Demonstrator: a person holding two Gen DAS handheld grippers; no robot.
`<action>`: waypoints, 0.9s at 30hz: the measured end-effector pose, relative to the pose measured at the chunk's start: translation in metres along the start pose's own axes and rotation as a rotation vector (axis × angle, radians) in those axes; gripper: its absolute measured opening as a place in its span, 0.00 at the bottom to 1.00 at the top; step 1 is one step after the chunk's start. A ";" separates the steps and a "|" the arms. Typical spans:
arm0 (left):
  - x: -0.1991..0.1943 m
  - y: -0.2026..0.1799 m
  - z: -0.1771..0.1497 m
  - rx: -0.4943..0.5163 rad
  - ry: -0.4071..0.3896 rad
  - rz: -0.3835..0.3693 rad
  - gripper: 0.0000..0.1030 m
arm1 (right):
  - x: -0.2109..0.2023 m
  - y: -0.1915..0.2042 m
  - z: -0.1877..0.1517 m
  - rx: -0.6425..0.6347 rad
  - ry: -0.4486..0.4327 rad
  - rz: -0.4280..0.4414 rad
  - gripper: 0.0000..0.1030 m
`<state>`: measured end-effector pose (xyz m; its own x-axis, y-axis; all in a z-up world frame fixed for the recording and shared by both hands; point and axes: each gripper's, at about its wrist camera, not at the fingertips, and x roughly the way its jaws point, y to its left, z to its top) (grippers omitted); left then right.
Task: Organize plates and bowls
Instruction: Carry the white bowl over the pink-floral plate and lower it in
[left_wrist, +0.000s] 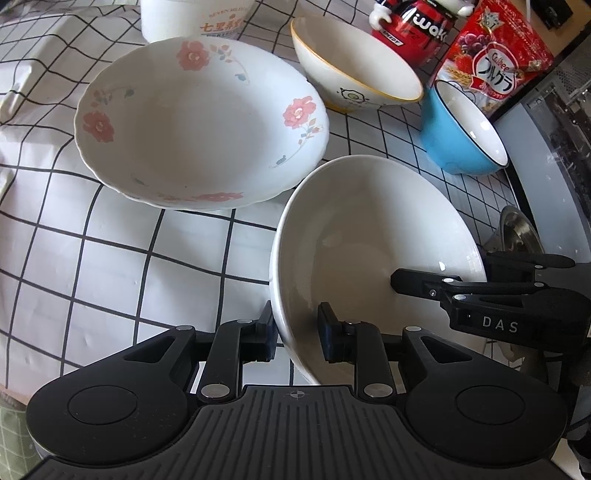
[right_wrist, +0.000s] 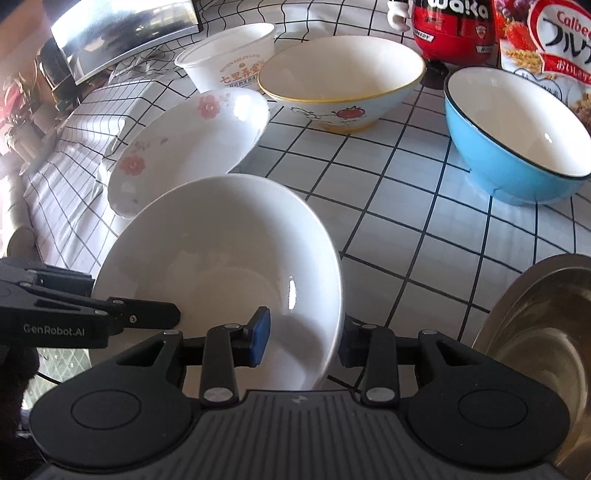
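White bowl (left_wrist: 369, 236): plain, empty, tilted, at near edge of counter (left_wrist: 110, 280), just beside floral plate; both grippers have it by opposite sides of the rim.
Left gripper (left_wrist: 297, 334): jaws nearly closed, one pad inside the bowl wall, one outside, pinching the rim.
Right gripper (right_wrist: 304, 338): same, narrow jaws clamped across the rim on the other side.
Risk: glazed wall is slick & pads bite only a thin strip of rim; if the 2 hands pull unevenly, I'd judge bowl could twist out & drop onto floral plate.
Floral plate (left_wrist: 199, 122): deep, pink flowers, empty, left of bowl.
Yellow-rim bowl (right_wrist: 343, 85): empty, behind, tomato print.
Blue bowl (right_wrist: 517, 136): empty, white inside, far right, well apart.
Paper cup (right_wrist: 229, 55): white, printed tub, contents can't tell.
Steel bowl (right_wrist: 539, 347): near right, only part in view.
Counter cloth: white w/ black grid.
Backdrop: Calbee cereal bag (left_wrist: 498, 55), red figurine (right_wrist: 454, 26).
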<state>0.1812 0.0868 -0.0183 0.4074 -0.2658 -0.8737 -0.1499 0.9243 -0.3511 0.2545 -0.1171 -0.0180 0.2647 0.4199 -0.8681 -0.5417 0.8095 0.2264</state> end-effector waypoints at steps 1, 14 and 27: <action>0.000 0.001 0.000 -0.013 0.000 -0.001 0.24 | 0.000 -0.001 0.000 0.004 0.003 0.003 0.35; 0.000 -0.001 0.003 -0.090 0.066 0.022 0.24 | -0.001 -0.002 0.002 0.073 0.023 0.005 0.35; -0.003 -0.002 0.010 -0.068 0.074 0.015 0.24 | -0.007 -0.001 0.005 0.086 0.000 -0.009 0.35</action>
<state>0.1892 0.0882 -0.0118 0.3374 -0.2744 -0.9005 -0.2173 0.9080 -0.3581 0.2568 -0.1188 -0.0099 0.2688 0.4124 -0.8705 -0.4688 0.8455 0.2558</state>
